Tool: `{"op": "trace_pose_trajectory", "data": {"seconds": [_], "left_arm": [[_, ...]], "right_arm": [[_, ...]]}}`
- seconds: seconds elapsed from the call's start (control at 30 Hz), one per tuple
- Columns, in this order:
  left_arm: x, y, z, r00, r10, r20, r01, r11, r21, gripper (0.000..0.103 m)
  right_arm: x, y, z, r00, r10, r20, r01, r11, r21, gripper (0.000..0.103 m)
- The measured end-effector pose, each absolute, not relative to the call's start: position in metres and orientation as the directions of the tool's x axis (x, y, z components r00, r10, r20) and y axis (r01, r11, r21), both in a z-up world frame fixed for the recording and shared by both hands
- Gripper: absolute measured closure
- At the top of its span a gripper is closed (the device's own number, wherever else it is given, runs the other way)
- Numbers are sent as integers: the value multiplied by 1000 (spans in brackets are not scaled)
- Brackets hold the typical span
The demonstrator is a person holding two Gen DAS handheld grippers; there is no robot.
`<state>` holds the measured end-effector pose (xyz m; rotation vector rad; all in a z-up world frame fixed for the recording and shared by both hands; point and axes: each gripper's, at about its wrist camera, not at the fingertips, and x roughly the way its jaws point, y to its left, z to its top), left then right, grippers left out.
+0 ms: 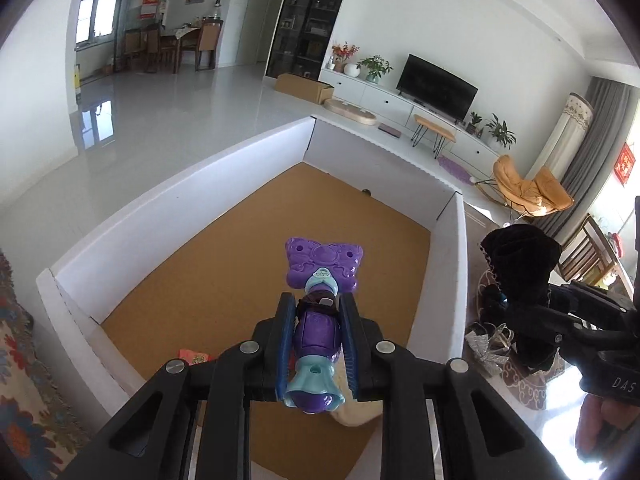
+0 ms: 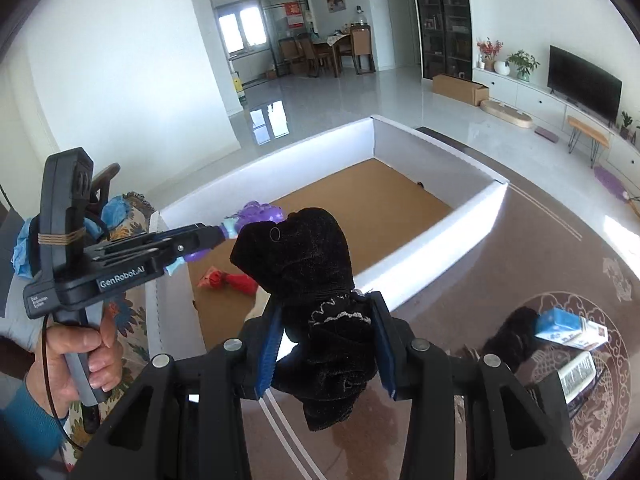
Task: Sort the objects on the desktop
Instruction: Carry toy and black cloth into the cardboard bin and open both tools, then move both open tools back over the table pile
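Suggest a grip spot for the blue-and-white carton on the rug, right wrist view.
Probably grip the blue-and-white carton across its two long sides, coming from above. It lies flat on the rug with its top face up; the black fabric beside it looks clear of a top-down approach.

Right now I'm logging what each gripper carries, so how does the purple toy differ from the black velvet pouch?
The purple toy is hard moulded plastic, purple and teal with a butterfly-shaped end; the black velvet pouch is soft, dark fabric with lace trim. The toy keeps a rigid shape along the left gripper; the pouch droops and bunches in the right gripper. Both are clamped between blue fingers, lifted near the white-walled box.
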<state>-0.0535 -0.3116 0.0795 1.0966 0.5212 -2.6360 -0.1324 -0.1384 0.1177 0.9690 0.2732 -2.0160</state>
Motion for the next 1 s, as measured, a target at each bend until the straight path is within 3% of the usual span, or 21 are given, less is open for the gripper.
{"op": "trace_pose_trajectory", "data": {"seconds": [0.2,0.23,0.33,0.37,0.43,0.6,0.73,0.83,1.0], "left_arm": [[-80,-333,46,-570,-118,-813,386,-912,-139,79],[-82,-334,42,-560,-120,-820,389,-912,-132,71],[-75,-331,43,-586,-160,-795,404,-907,-116,33],[-70,-328,47,-605,-180,-776,409,-906,-108,29],[-63,-317,55,-640,-190,-745,401,-909,-114,29],[-42,-258,88,-743,-98,-662,275,-947,-169,28],[-36,-177,99,-778,48,-627,84,-980,-178,0],[-42,-119,79,-741,121,-660,-11,-986,-169,0],[-72,-63,13,-629,96,-771,1,-992,-124,0]], "right_arm": [[-160,-248,76,-329,-520,-788,780,-620,84,58],[-166,-257,68,-327,-502,-801,771,-632,82,52],[-183,-263,53,-311,-482,-819,730,-673,118,32],[-184,-258,55,-325,-493,-807,720,-683,127,30],[-182,-237,62,-360,-525,-771,703,-696,146,19],[-154,-154,82,-503,-566,-653,659,-740,135,5],[-117,-69,74,-624,-491,-608,574,-816,71,2],[-96,0,48,-678,-377,-631,467,-884,26,2],[-90,90,-9,-636,-184,-749,304,-952,-24,2]]}}
